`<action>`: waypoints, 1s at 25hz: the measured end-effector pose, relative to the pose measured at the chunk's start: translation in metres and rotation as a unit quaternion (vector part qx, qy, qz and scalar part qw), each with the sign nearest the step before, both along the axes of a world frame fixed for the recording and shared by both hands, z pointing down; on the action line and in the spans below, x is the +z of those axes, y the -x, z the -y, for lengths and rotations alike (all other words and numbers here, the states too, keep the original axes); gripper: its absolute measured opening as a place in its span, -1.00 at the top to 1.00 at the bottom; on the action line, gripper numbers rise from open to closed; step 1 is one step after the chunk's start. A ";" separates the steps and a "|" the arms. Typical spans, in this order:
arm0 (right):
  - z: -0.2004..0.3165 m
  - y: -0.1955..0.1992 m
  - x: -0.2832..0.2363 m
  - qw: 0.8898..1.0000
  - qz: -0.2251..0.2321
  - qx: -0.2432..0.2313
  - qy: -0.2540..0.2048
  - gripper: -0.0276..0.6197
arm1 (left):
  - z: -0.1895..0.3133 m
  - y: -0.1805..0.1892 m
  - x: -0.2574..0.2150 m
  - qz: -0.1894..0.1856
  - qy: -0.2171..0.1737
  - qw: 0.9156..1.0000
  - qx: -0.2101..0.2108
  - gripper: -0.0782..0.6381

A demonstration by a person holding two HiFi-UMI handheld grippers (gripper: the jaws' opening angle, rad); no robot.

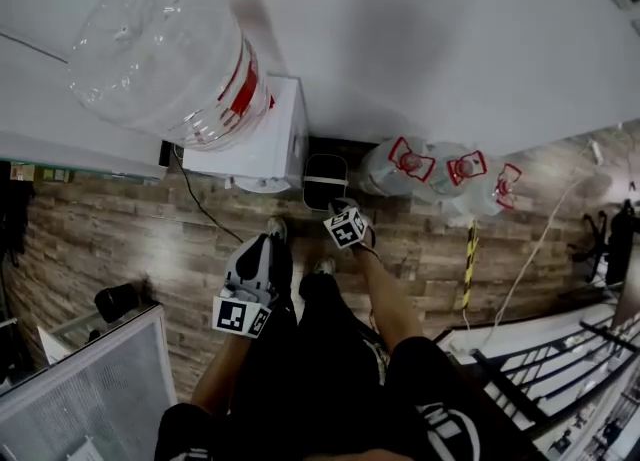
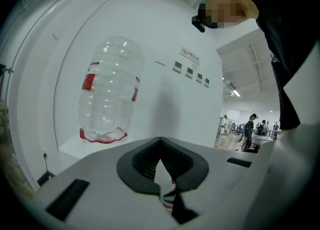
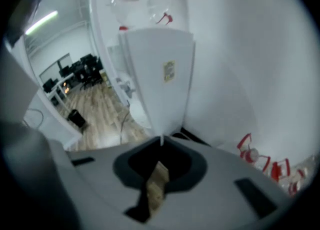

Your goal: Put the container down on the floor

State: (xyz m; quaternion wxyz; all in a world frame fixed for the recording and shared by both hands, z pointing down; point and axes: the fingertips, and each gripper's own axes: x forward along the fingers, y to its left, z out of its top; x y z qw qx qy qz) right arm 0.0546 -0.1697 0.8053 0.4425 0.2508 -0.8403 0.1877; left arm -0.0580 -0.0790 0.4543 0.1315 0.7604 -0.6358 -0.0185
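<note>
Three clear water containers with red handles (image 1: 445, 169) stand on the wooden floor against the white wall; some of them show at the lower right of the right gripper view (image 3: 255, 156). A large clear bottle (image 1: 165, 49) (image 2: 110, 92) sits upside down on the white dispenser (image 1: 255, 139) (image 3: 157, 74). My left gripper (image 1: 270, 247) (image 2: 160, 139) is raised over my legs, shut and empty. My right gripper (image 1: 345, 217) (image 3: 161, 139) hangs above the floor between the dispenser and the containers. Its tips meet with nothing between them.
A small black and white bin (image 1: 325, 181) stands beside the dispenser. A glass-topped cabinet (image 1: 90, 379) is at lower left, with a black object (image 1: 118, 301) on the floor near it. A yellow-black strip (image 1: 468, 264), a white cable (image 1: 535, 249) and railings (image 1: 560, 379) lie to the right.
</note>
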 end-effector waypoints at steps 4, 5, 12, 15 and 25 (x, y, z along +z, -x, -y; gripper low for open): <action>-0.001 -0.011 -0.069 0.995 0.072 0.068 0.001 0.80 | -0.007 0.003 -0.023 0.007 0.001 1.000 -0.013 0.70; -0.001 -0.012 -0.087 0.993 0.091 0.080 -0.005 0.81 | -0.008 0.005 -0.027 0.009 0.001 1.000 -0.016 0.70; -0.009 -0.019 -0.209 0.973 0.180 0.119 -0.087 0.81 | -0.015 0.010 -0.053 -0.001 -0.004 1.000 -0.012 0.70; -0.013 -0.022 -0.259 0.960 0.205 0.143 -0.123 0.81 | -0.018 0.016 -0.062 -0.008 -0.008 1.000 -0.006 0.70; -0.052 -0.027 -0.384 0.922 0.257 0.218 -0.190 0.81 | -0.030 0.037 -0.099 -0.022 -0.021 0.999 0.040 0.70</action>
